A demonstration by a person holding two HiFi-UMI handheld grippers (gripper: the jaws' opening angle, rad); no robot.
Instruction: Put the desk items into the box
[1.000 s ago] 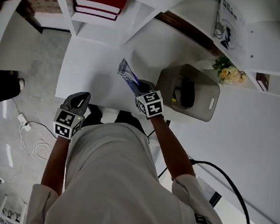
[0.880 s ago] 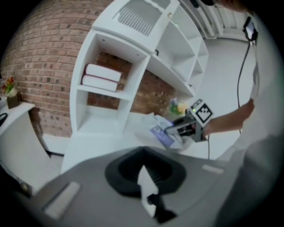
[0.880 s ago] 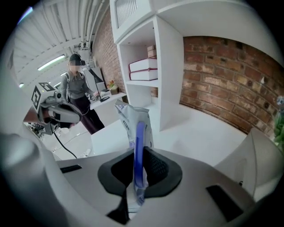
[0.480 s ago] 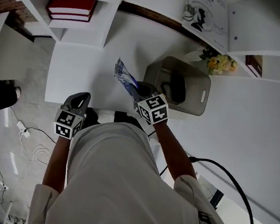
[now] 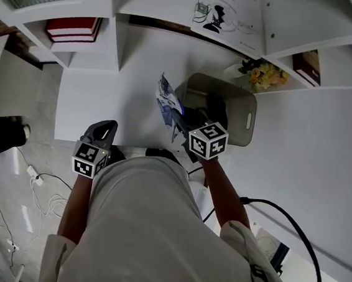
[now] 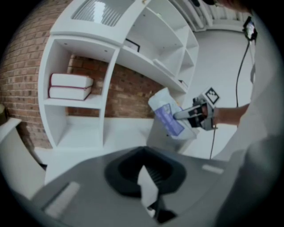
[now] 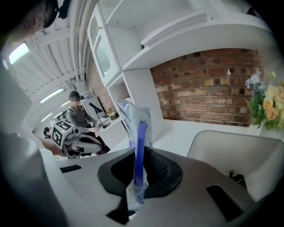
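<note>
R gripper [image 5: 180, 116] is clamping the blue-white packet [image 5: 166, 97] edge-on, jaws closed tight on it. Vs 1 s ago it's carrying the pkt up off the desk [image 5: 126, 82] and rightwards; the pkt is now hanging in the air just beside the left rim of the grey box [image 5: 252, 105], not over the opening yet. The box is already holding a dark item [image 5: 216, 107]. L gripper [image 5: 104, 126] is still hanging at the near desk edge, jaws together, nothing gripped, only a thin pale sliver showing between them. Judgement: transport is mid-way, with a bit more rightward travel and then a release into the box probably coming.
</note>
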